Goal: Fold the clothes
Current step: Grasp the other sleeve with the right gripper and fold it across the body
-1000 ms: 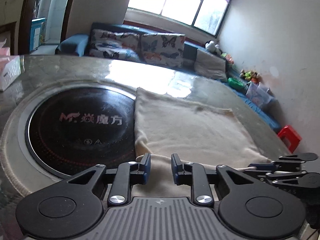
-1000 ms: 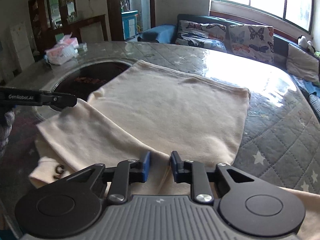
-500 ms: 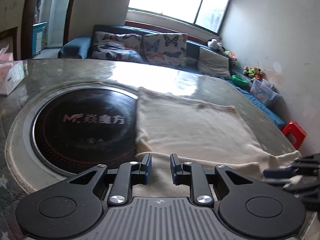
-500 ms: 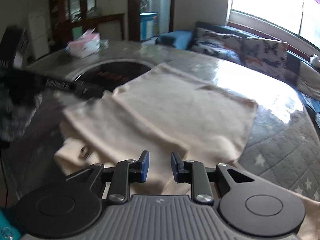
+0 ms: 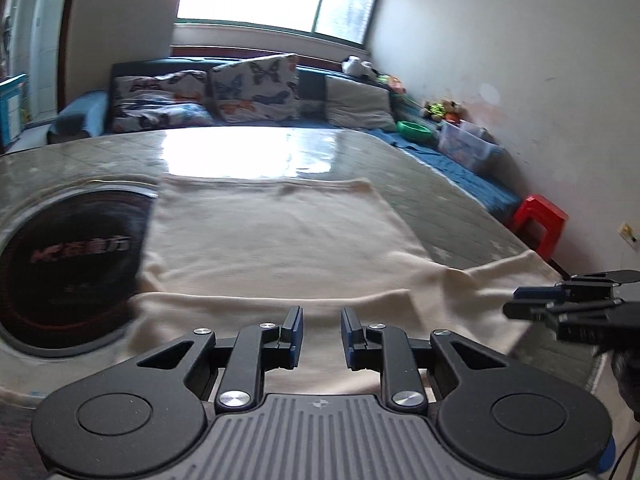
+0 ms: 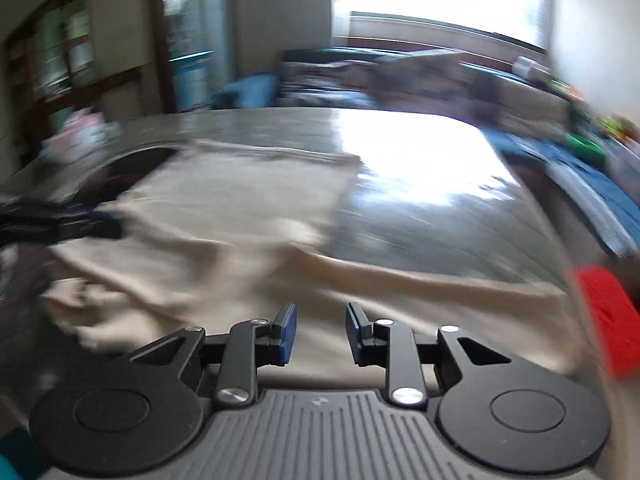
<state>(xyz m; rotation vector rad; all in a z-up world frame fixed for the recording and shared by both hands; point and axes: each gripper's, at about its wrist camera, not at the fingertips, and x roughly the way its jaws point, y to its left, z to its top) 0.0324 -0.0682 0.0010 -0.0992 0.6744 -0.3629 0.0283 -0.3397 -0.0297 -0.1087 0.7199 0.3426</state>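
A cream garment (image 5: 276, 240) lies flat on the round table, its near part folded over in a band. It also shows in the blurred right wrist view (image 6: 224, 240). My left gripper (image 5: 320, 318) is open and empty above the near folded edge. My right gripper (image 6: 321, 312) is open and empty above the garment's near right part, where a sleeve (image 6: 420, 280) stretches right. The right gripper also shows at the right edge of the left wrist view (image 5: 520, 304).
A black round induction plate (image 5: 68, 264) sits in the table at the left, partly under the garment. The quilted table top (image 5: 420, 184) extends behind. A sofa with butterfly cushions (image 5: 240, 92) stands beyond. A red stool (image 5: 540, 220) stands at the right.
Both grippers have swung to the right and opened a little wider. The right wrist view is now motion-blurred. The garment has not visibly moved.
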